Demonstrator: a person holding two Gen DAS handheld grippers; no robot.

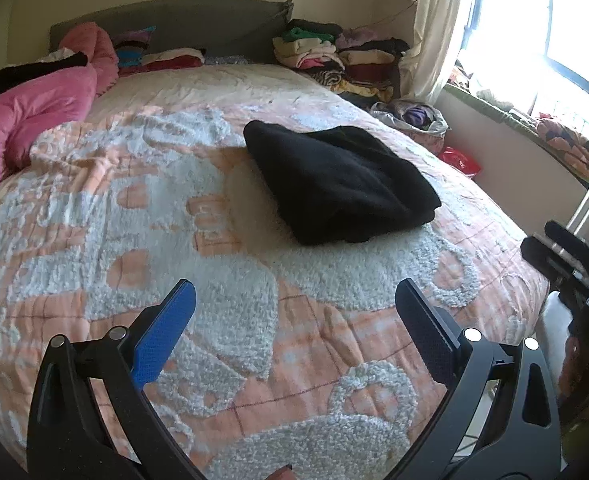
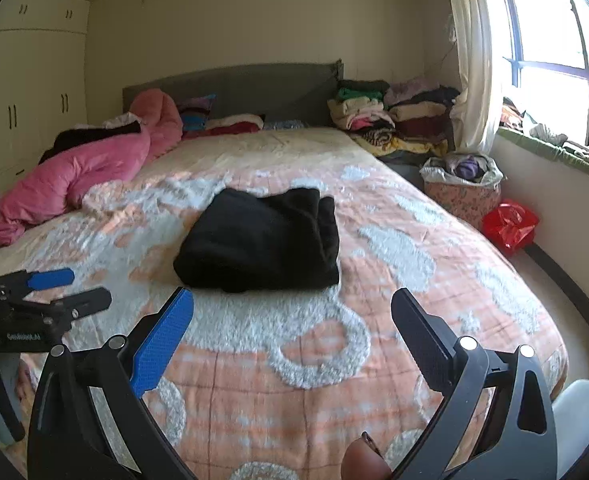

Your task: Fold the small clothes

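bed | black garment folded, mid-bed | pink duvet along left edge | clothes pile at head-right corner

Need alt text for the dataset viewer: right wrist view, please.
A folded black garment lies on a bed with a peach-and-white bedspread, ahead of the open right gripper. The left gripper, jaws apart, shows at the left edge; stacked clothes sit by the headboard.

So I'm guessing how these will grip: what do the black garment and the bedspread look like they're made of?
The black garment looks like soft, matte fleece or knit: it takes no shine and folds thickly. The bedspread looks like quilted cotton with raised, nubby white tufting on peach, chenille-like, with stitched grid lines.
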